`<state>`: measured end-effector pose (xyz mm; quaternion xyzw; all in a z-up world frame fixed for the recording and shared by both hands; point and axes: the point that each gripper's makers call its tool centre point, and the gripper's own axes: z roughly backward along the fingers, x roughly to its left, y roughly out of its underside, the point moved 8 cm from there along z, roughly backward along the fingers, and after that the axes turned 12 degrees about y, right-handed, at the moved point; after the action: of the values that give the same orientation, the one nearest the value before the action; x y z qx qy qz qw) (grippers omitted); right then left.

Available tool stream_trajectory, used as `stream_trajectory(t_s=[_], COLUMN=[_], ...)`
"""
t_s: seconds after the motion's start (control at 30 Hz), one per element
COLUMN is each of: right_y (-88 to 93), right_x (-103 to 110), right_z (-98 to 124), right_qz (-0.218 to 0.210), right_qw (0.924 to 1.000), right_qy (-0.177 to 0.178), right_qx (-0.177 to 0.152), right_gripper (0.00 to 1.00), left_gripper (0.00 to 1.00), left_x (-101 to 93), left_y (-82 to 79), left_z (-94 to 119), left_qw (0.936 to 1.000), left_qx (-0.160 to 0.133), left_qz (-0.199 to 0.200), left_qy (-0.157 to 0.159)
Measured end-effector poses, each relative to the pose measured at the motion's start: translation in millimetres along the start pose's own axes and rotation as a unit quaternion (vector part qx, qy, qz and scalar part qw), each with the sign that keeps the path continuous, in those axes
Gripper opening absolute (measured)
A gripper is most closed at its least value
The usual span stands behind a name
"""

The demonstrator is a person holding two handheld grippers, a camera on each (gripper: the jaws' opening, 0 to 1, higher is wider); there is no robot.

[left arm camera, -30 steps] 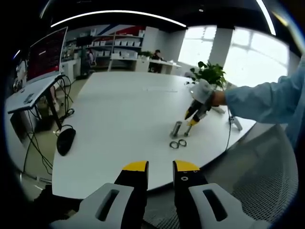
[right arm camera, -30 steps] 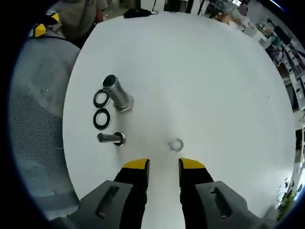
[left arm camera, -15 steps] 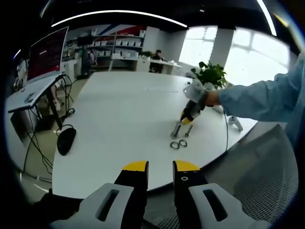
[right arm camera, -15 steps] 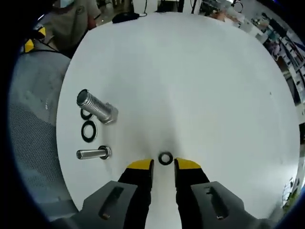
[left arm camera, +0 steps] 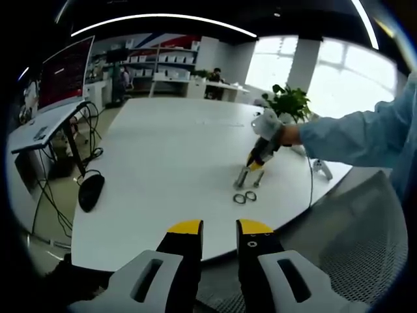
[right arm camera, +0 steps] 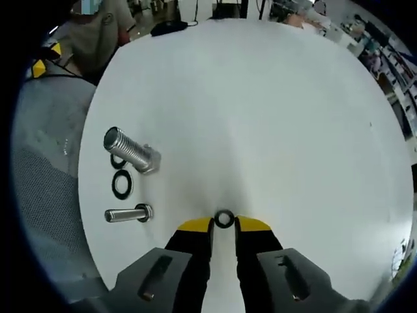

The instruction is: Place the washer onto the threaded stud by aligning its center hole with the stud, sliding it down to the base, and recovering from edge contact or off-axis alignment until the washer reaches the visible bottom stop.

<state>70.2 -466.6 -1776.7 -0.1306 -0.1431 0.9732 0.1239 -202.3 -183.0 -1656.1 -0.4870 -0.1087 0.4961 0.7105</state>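
Washer between right gripper tips; unclamped

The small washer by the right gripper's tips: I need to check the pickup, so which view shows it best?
The right gripper view: the small washer lies flat on the white table between the right gripper tips. In the left gripper view, the right gripper is far off and the washer is too small to make out.

Smooth matt white table, shiny metal threaded stud, dark, possibly rubber-coated washer
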Motion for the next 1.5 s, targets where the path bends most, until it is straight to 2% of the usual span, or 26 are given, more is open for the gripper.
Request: stream_trajectory(t_s=[0.27,0.63,0.83,0.93,1.4,1.43,1.47,1.5], right_y=[-0.3,-14.0,-12.9,-13.2,-13.2,-13.4,-13.6,-13.6], right_x=[2,14,29,37,55,56,56,56], right_z=[10,50,70,81,109,110,112,112], right_qz=[-0.005,-0.027,-0.034,-0.049,-0.018,-0.016,-0.016,-0.016], right_qw=[0.9998,0.9962,0.9943,0.9919,0.993,0.993,0.9931,0.9932], right_qy=[0.006,0.007,0.004,-0.015,-0.012,-0.011,-0.011,-0.011], right_qx=[-0.016,-0.082,-0.101,-0.116,-0.117,-0.116,-0.116,-0.115], right_gripper=[0.15,0.15,0.15,0.15,0.15,0.15,0.15,0.15], left_gripper=[0.18,0.18,0.18,0.18,0.19,0.16,0.11,0.09], left_x=[-0.4,-0.8,-0.9,-1.2,-3.2,-5.3,-9.4,-9.7], left_y=[-0.2,0.1,0.1,0.3,1.5,4.4,6.9,7.2], left_z=[0,0,0,0,1,2,1,1], left_qw=[1.0,1.0,1.0,1.0,0.9999,0.9998,0.9991,0.9991], left_qx=[0.001,0.003,0.002,0.003,0.005,0.01,0.028,0.027], left_qz=[-0.001,-0.003,-0.003,-0.003,-0.009,0.019,0.013,0.013], left_qy=[0.002,0.005,0.005,0.005,0.0,-0.004,0.028,0.03])
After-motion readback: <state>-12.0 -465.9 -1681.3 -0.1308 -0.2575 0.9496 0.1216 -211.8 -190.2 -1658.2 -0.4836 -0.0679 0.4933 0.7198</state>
